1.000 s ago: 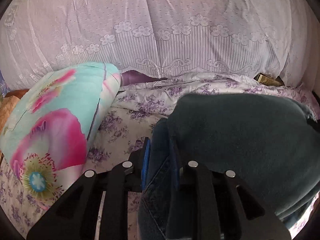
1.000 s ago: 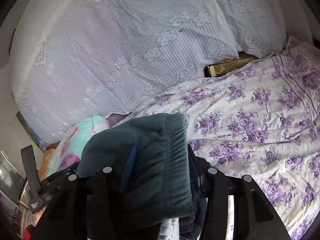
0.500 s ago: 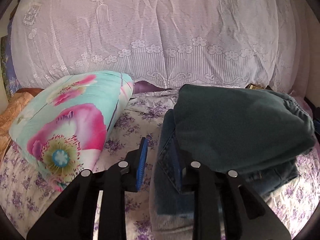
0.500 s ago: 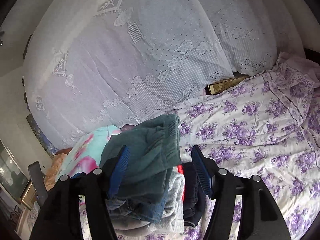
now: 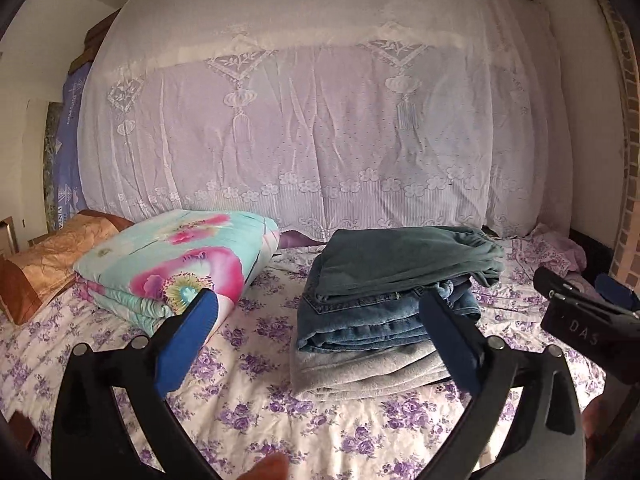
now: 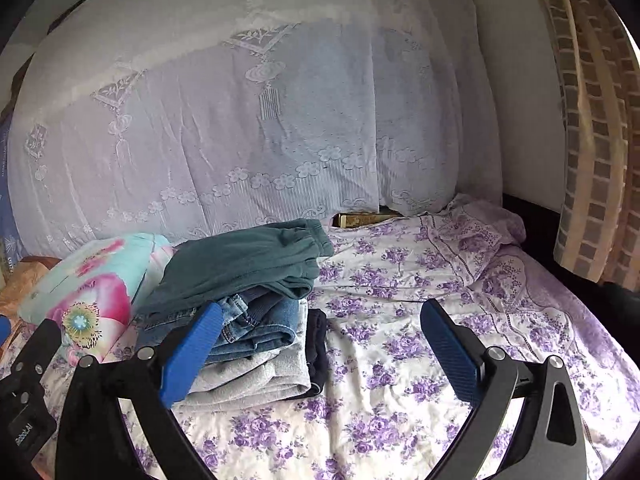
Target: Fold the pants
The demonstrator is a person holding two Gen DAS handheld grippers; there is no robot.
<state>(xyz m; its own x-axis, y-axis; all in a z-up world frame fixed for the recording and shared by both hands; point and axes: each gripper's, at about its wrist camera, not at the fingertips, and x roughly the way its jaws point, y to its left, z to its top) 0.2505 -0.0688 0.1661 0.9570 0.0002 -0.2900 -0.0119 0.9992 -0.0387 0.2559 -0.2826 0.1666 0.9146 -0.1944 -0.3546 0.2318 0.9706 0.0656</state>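
Purple-flowered sheeting (image 5: 248,412) covers the bed right under both sets of tongs; the left gripper (image 5: 320,344) hangs with its blue pads spread wide and nothing between them, and the right gripper (image 6: 318,354) is likewise splayed and empty, a little above the sheet; just ahead of the left tongs, and ahead and to the left of the right ones, the green pants (image 5: 404,260) lie folded on top of a stack (image 6: 256,376) of blue denim over grey knit, with something dark tucked at the stack's right side; left of that sits a folded floral quilt (image 5: 176,264), and beyond everything a big bundle under white lace (image 5: 320,128) closes the far side. To my eye the pants are soft, light jersey, limp rather than stiff, likely to sag and unfold if lifted by one corner; the gathered elastic waistband (image 6: 308,240) at the far right looks the firmest place to pinch, with the other tongs on the opposite folded edge.
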